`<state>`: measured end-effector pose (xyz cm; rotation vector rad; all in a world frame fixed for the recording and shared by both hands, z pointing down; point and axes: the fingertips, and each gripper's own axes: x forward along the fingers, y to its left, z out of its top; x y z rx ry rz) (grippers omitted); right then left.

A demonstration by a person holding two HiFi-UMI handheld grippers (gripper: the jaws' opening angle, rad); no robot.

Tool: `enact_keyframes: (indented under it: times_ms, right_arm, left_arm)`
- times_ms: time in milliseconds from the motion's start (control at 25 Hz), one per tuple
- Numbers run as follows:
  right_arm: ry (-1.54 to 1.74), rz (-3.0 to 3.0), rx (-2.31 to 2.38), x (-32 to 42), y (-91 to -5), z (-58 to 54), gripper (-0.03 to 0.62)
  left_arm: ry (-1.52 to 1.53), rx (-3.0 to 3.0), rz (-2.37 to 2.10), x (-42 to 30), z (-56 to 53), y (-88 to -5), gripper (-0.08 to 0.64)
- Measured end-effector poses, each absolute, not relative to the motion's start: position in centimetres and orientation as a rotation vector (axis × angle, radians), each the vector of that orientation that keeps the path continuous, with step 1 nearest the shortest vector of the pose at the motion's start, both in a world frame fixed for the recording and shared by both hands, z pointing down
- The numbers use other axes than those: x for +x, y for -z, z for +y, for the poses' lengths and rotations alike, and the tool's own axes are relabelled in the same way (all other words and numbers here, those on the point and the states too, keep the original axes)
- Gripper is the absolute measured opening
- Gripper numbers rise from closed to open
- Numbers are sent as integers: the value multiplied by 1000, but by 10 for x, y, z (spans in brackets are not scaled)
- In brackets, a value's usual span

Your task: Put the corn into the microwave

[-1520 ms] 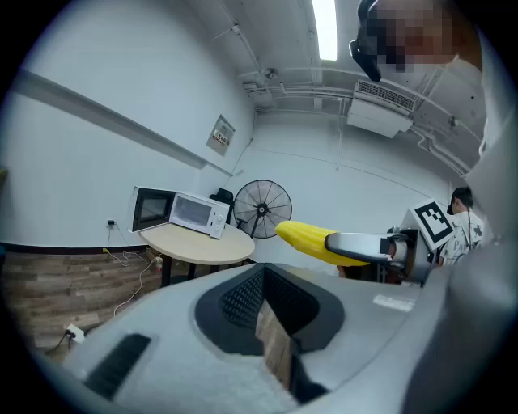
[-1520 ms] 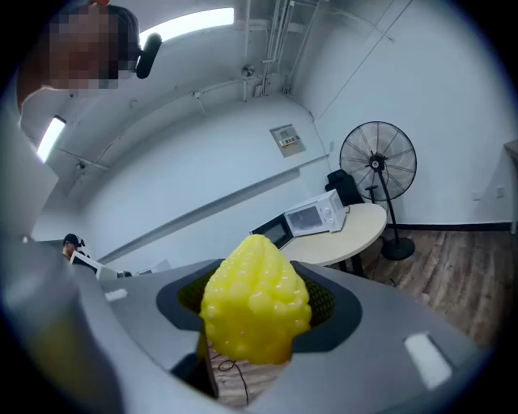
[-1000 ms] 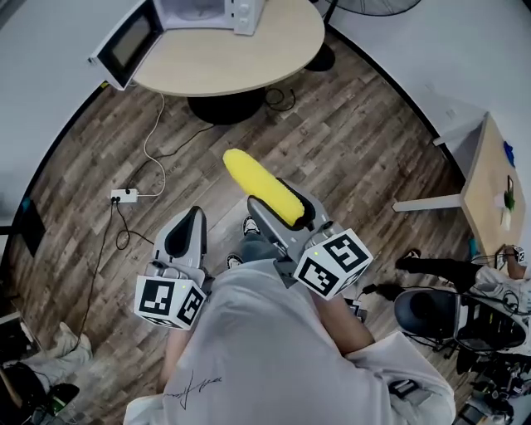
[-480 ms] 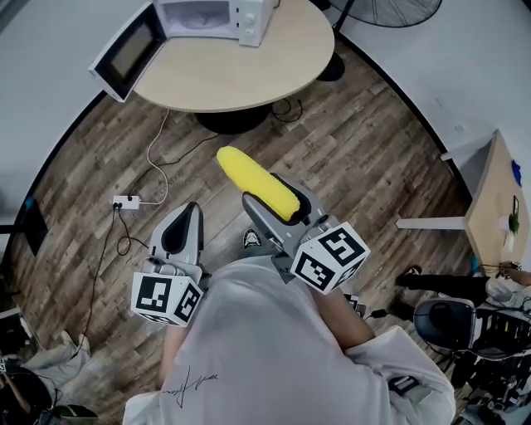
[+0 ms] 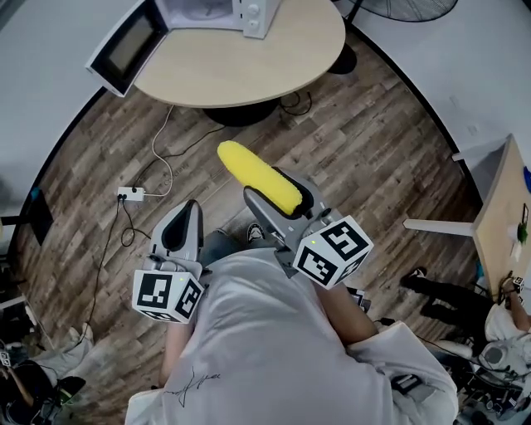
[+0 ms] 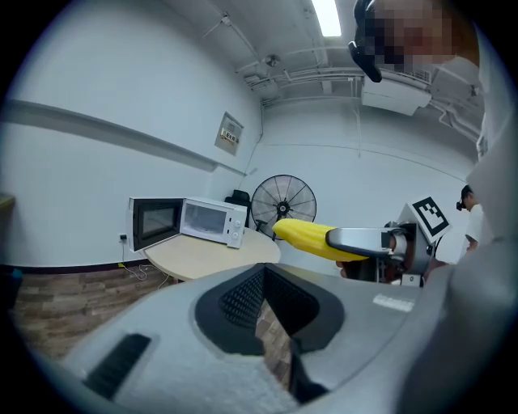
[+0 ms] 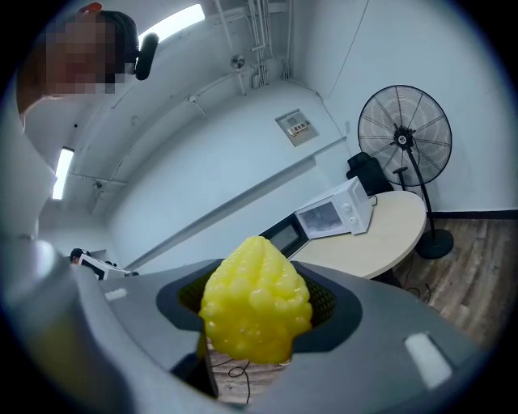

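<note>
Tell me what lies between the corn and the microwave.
In the head view, only wood floor and then bare tabletop lie between the corn in the right gripper and the microwave; nothing stands there.

Round table (image 5: 249,66), standing fan (image 7: 405,137), power strip (image 5: 129,194) on wood floor (image 5: 365,158)

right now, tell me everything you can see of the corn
The corn is a bright yellow cob, bumpy with kernels, no husk. It lies roughly level, its rear end clamped between the jaws of the right gripper, its rounded tip sticking out toward the open microwave. It is above the wood floor, touching nothing else.
</note>
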<state>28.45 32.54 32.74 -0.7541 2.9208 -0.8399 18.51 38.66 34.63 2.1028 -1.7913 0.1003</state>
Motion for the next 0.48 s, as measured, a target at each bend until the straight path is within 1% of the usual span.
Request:
enact_keyframes:
  times_ms: [480]
  right_arm:
    - [885, 2973, -771, 260, -346, 296, 262]
  left_arm:
    - [-117, 2083, -1752, 167, 355, -359, -11]
